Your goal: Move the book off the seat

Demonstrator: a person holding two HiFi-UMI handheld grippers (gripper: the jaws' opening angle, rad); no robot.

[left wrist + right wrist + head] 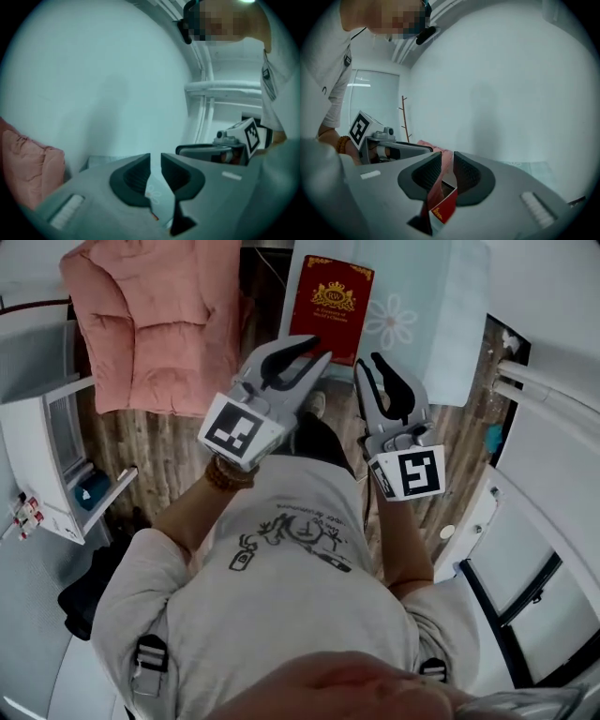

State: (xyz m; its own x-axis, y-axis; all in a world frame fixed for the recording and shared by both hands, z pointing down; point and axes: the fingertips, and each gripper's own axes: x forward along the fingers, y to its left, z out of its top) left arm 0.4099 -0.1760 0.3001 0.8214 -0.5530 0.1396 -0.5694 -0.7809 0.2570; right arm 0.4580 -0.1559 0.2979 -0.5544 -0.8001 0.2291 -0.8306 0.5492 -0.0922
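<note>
A dark red book [330, 306] with gold print lies flat on the pale blue seat [441, 334], which has a white flower pattern. Both grippers hang in the air above the near edge of the book, touching nothing. My left gripper [317, 351] has only a narrow gap between its jaws, and in the left gripper view [155, 157] the flowered seat shows through that gap. My right gripper [369, 364] stands beside it, also nearly closed. In the right gripper view [447, 154] the red book [443, 208] shows far below through the slit. Nothing is between either pair of pads.
A pink quilted cushion [155, 324] lies left of the seat. A white cabinet [47, 456] stands at the left and a white door frame [553, 427] at the right. Wooden floor [159, 456] lies between. A thin coat stand [404, 117] rises by the far wall.
</note>
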